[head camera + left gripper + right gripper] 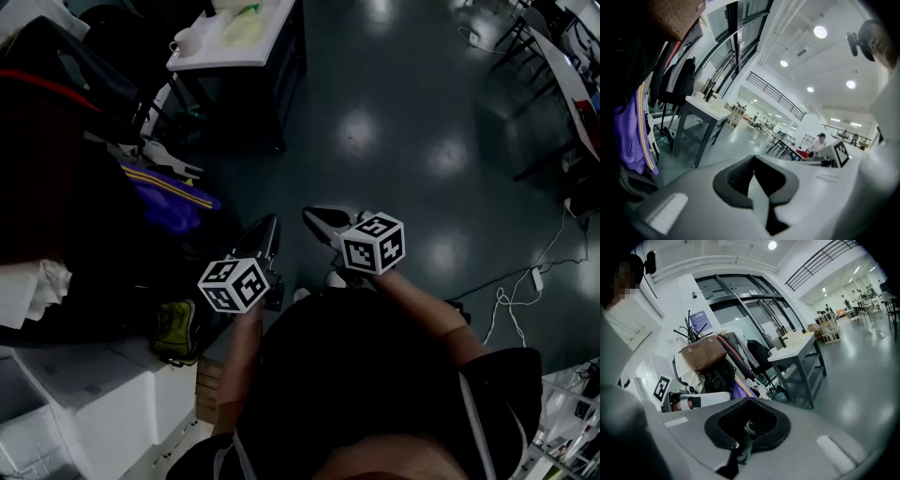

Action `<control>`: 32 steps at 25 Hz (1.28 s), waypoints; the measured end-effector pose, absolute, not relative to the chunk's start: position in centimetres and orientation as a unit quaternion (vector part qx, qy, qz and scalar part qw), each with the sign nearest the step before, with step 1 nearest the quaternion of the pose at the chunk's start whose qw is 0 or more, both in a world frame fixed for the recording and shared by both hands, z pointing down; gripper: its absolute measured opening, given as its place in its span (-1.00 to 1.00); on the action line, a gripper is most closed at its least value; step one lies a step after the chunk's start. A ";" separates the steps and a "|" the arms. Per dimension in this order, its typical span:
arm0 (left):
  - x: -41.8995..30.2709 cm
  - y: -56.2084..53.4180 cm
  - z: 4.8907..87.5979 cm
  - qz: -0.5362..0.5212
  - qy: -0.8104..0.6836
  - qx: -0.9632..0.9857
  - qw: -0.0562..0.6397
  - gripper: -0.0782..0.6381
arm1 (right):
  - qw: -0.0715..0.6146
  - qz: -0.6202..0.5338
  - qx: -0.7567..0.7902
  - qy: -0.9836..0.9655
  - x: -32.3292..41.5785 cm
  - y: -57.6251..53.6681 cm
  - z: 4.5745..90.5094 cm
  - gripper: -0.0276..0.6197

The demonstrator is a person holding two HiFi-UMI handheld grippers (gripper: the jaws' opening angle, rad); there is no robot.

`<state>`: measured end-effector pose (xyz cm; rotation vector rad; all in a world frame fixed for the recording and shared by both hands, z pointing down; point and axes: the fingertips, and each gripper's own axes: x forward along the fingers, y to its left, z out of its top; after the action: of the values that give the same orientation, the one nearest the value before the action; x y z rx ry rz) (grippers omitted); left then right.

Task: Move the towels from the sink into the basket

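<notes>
No towel, sink or basket shows in any view. In the head view both grippers are held close together in front of the person, over a dark glossy floor. My left gripper (265, 230) has its jaws together with nothing between them, and its marker cube (234, 284) sits behind. My right gripper (314, 217) is just to its right, jaws also closed and empty, with its cube (374, 244). In the left gripper view the left gripper (754, 161) points out over the open hall. In the right gripper view the right gripper (749, 404) faces a rack of coats.
A white table (239, 37) with a cup (183, 42) stands ahead at the left. Dark coats and a purple garment (169, 202) hang at the left, near a brown bag (701, 357). White boxes (94, 403) lie lower left. Cables (525, 281) trail on the floor at right.
</notes>
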<state>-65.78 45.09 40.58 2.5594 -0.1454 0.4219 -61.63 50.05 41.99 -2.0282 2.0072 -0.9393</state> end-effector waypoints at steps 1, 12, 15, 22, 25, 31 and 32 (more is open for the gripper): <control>-65.3 45.3 40.6 0.157 -0.052 0.949 0.267 -0.76 | 0.067 -0.311 -0.673 0.668 -61.3 50.1 41.9 -0.92; -60.7 46.0 40.4 0.146 -0.058 0.951 0.266 -0.76 | 0.075 -0.307 -0.666 0.675 -56.6 50.7 41.5 -0.92; -60.0 45.9 40.5 0.145 -0.060 0.949 0.274 -0.76 | 0.076 -0.311 -0.666 0.674 -55.7 50.7 41.7 -0.92; -57.3 43.9 40.7 0.148 -0.059 0.950 0.267 -0.76 | 0.071 -0.309 -0.672 0.669 -53.2 48.9 42.0 -0.92; -56.2 42.2 40.9 0.148 -0.055 0.952 0.261 -0.76 | 0.064 -0.308 -0.674 0.669 -52.5 47.4 42.2 -0.92; -53.6 38.4 41.5 0.155 -0.040 0.951 0.263 -0.76 | 0.051 -0.318 -0.679 0.660 -50.4 43.8 42.9 -0.92; -53.2 37.7 41.6 0.157 -0.038 0.951 0.265 -0.76 | 0.050 -0.319 -0.679 0.659 -50.0 43.2 43.0 -0.92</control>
<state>-53.18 37.67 41.64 2.5678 -0.1037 0.4231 -50.03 43.16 43.00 -2.0688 2.0078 -0.9722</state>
